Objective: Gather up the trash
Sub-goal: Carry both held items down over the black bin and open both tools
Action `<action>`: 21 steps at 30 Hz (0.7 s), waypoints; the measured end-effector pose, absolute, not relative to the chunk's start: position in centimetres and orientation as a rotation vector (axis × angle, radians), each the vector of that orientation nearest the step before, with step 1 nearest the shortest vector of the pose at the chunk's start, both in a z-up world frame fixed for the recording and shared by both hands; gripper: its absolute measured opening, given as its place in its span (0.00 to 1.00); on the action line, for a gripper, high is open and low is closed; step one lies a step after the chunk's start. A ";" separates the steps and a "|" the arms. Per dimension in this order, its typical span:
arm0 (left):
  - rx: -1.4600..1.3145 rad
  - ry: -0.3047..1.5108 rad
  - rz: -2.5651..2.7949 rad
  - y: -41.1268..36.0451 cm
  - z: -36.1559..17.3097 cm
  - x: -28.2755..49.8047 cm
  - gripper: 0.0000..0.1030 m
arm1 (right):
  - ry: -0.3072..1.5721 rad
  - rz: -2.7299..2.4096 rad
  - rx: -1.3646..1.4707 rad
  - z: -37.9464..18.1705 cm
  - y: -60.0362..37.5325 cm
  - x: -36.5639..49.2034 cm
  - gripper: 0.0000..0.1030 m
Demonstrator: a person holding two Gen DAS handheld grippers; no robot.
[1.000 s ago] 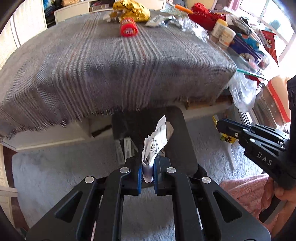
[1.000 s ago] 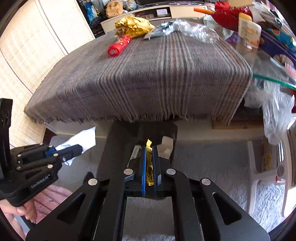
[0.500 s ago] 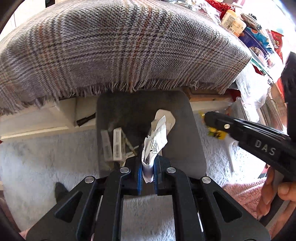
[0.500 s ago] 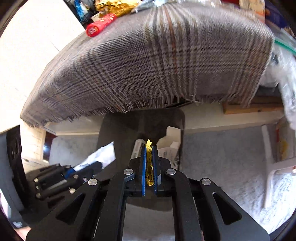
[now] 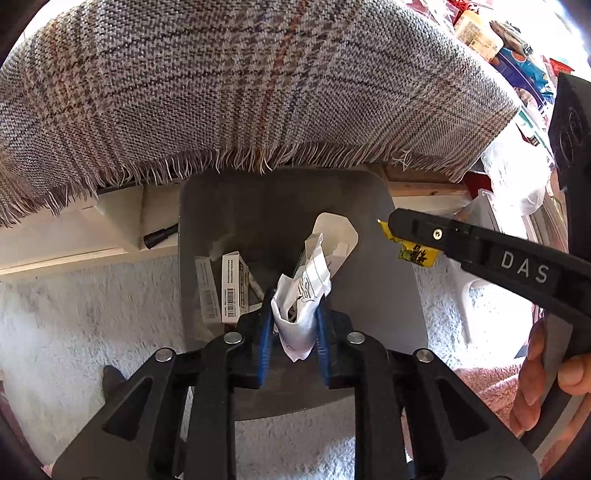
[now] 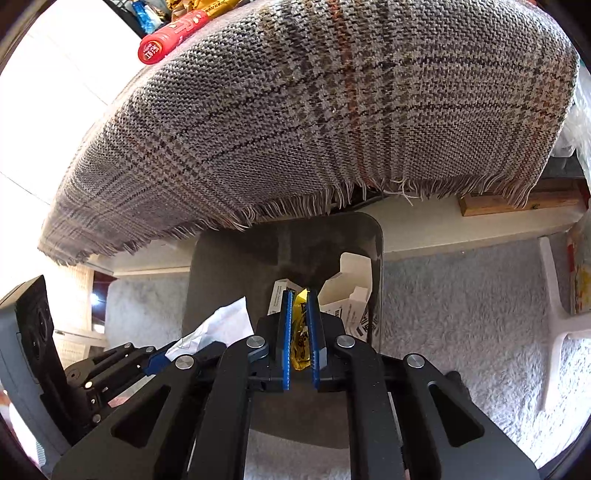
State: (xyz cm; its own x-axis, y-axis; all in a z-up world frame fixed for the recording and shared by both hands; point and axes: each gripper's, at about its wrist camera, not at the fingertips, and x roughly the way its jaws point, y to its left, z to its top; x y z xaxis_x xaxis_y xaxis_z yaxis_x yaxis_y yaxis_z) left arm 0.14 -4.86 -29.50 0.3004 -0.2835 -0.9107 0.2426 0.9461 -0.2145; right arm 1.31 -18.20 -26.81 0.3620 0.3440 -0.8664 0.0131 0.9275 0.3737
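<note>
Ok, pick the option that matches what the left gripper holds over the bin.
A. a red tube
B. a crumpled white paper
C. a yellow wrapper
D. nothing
B: the left gripper has its blue pads on either side of a crumpled white paper above the grey bin; the yellow wrapper is in the right gripper.

Left gripper (image 5: 291, 325) and right gripper (image 6: 299, 332) side by side, fingers slightly parted.

"DAS" in white letters on right gripper (image 5: 391, 225) arm. Barcodes on white boxes (image 5: 232, 291) in bin; digits unreadable. Red tube (image 6: 171, 35) print illegible.
</note>
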 end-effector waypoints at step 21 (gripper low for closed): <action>-0.012 1.113 -0.352 -3.7 -25.7 -2.7 0.92 | 1.049 0.122 0.295 -22.4 -20.3 -0.5 0.96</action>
State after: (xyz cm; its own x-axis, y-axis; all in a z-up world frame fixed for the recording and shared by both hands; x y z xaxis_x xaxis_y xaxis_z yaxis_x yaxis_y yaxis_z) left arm -2.67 -3.66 -25.74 0.3925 -0.2839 -0.8749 0.2715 0.9446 -0.1847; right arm -0.49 -20.30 -22.44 0.4960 0.2385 -0.8349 0.0410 0.9540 0.2970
